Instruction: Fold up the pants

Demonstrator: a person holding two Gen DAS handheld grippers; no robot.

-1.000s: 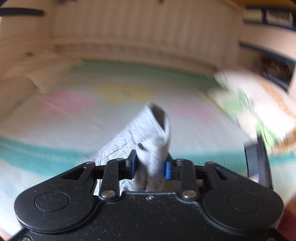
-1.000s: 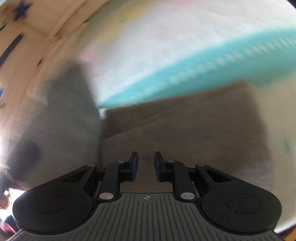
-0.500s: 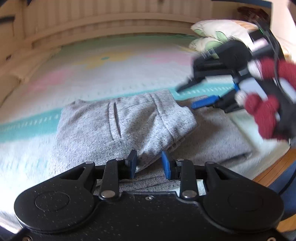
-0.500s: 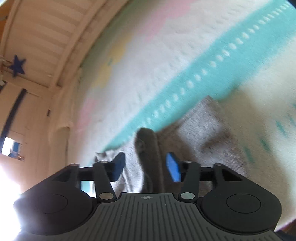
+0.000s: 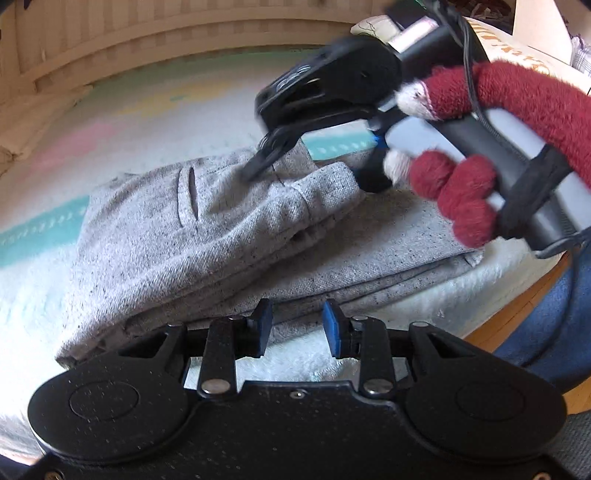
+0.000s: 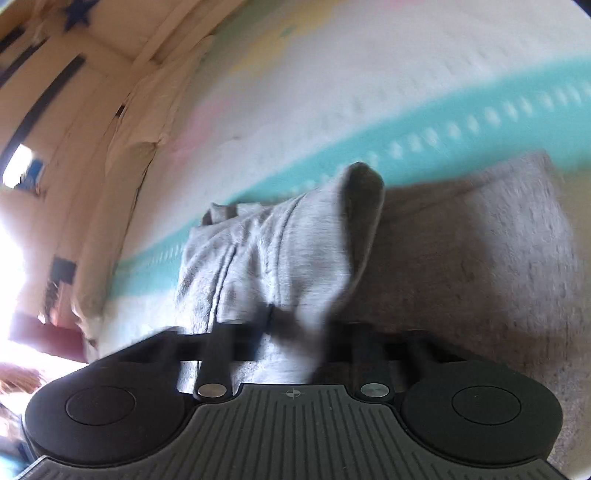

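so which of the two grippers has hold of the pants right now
The right gripper: grey pants fabric is pinched in its jaws. The left gripper is open and empty.

I am working in a home bedroom, most likely a child's: the surface under me is a bed spread with a soft white blanket with a teal dotted stripe and pale pink and yellow patches [image 5: 122,122], and pale wooden slatted panelling [image 5: 155,29] runs along its far side. A white pillow printed with green shapes [image 5: 369,27] lies at one end. On the cream wall I can see a dark blue star decoration [image 6: 75,16].
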